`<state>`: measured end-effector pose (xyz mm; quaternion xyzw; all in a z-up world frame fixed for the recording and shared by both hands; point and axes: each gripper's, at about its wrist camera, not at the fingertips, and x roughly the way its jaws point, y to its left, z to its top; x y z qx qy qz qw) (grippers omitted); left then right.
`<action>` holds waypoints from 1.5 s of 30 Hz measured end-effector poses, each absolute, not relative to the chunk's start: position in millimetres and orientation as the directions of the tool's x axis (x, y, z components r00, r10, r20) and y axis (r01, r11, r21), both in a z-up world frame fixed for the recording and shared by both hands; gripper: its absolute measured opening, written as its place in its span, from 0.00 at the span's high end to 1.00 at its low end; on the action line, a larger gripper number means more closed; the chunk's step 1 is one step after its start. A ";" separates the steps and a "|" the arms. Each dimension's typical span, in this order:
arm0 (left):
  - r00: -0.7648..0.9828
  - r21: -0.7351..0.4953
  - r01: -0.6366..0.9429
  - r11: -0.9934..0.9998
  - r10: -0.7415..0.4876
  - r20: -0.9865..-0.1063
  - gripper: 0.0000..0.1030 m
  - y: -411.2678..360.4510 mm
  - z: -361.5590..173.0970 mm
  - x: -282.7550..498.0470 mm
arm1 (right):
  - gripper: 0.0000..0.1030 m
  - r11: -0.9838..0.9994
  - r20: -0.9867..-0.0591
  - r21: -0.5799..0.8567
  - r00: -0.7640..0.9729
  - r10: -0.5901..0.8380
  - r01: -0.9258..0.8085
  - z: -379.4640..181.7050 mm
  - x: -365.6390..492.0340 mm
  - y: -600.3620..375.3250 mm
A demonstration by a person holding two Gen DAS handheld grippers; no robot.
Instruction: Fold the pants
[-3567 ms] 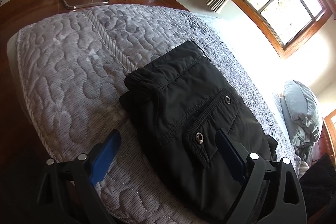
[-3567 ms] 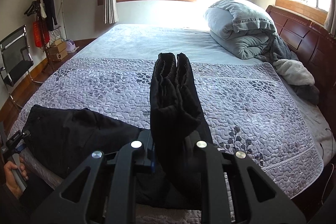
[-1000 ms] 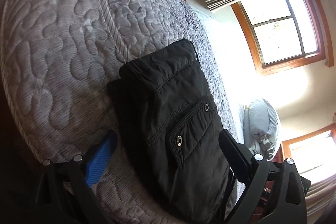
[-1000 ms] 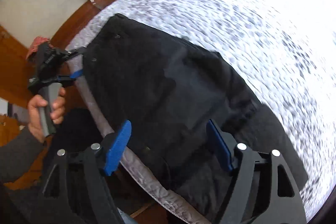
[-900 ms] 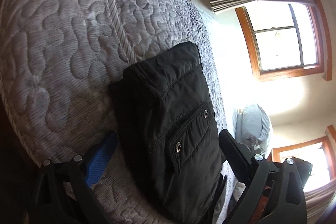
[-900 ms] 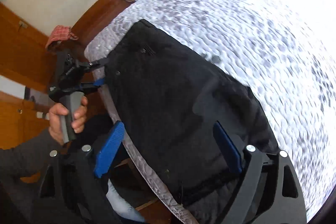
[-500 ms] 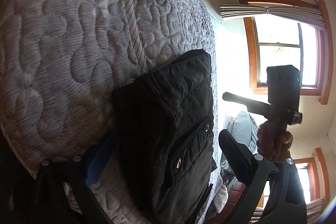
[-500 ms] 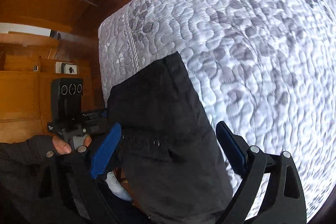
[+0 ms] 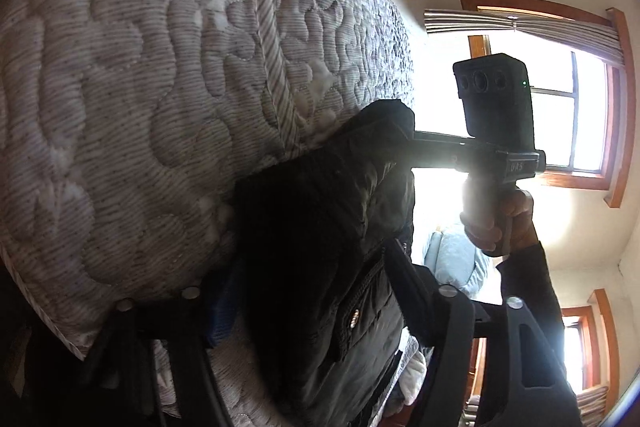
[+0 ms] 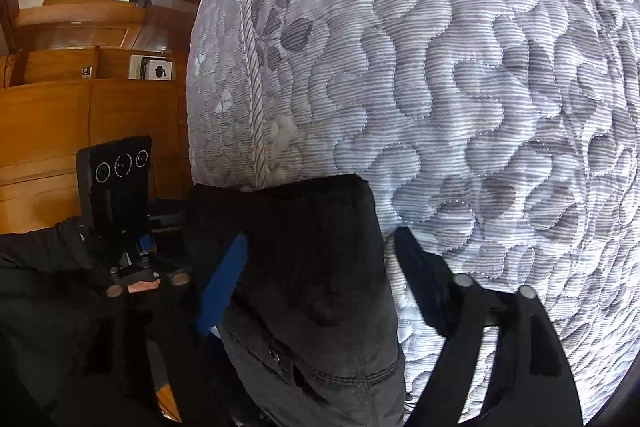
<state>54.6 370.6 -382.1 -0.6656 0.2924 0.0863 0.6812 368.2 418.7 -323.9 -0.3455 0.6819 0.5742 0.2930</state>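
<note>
The folded black pants [image 9: 320, 251] lie near the corner of the bed on a grey quilted cover [image 9: 140, 87]. My left gripper [image 9: 316, 291] is open, its fingers either side of the pants' end. My right gripper [image 10: 320, 279] is also open, straddling the other end of the pants [image 10: 312, 259]. The left wrist view shows the right gripper's handle in a hand [image 9: 496, 223], with its jaw end against the pants. The right wrist view shows the left gripper's body [image 10: 116, 179] at the left. Neither gripper's fingers visibly press the cloth.
The bed edge and corner seam [image 10: 256, 99] run close beside the pants. Wooden cabinets [image 10: 60, 107] stand past the bed. A window with a curtain [image 9: 560, 99] and a bundled duvet [image 9: 452, 259] are at the far side.
Both grippers have moved closer and lower onto the folded pants, one from each end. The right gripper let go of the pant legs earlier and the pants now lie folded.
</note>
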 end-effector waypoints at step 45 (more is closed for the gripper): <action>0.822 -0.728 -0.084 0.681 -0.365 -0.437 0.79 198.5 -127.7 96.6 | 0.76 0.102 -0.996 0.063 -0.056 0.071 -0.993 -27.5 289.5 187.7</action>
